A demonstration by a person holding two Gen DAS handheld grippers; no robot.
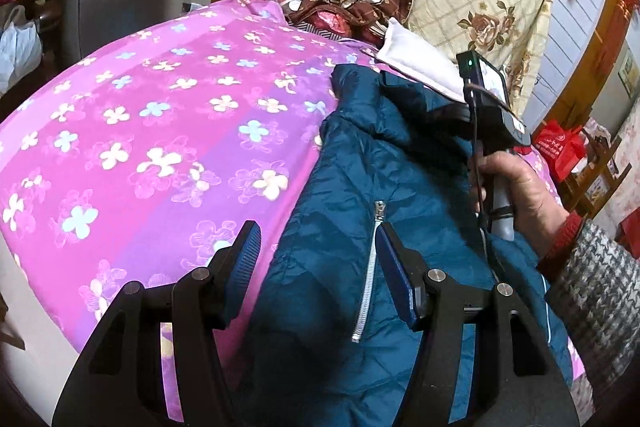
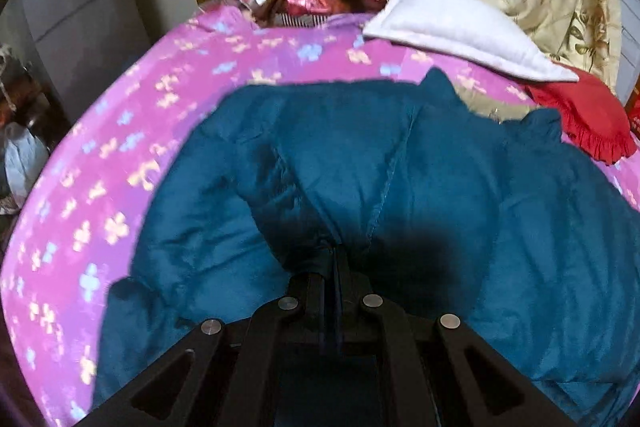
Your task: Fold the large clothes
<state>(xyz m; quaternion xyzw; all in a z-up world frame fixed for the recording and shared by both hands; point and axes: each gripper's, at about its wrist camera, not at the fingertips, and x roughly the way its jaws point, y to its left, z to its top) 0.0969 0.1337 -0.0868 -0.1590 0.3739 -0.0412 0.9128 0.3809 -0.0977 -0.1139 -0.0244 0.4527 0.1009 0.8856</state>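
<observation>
— On the bed (image 1: 132,131), over the pink flowered sheet, our teal padded jacket (image 2: 400,167) lies spread, collar toward the white pillow (image 2: 460,31). What have we got hold of?

— Our right gripper (image 2: 334,259) has its fingers pinched shut on a bunched ridge of jacket fabric. Our left gripper (image 1: 318,267) hangs with fingers apart beside the silver pocket zipper (image 1: 370,267), gripping nothing.

— Then we should lift the pinched fold evenly, carry it across, and let the left fingers pin the hem flat.
</observation>
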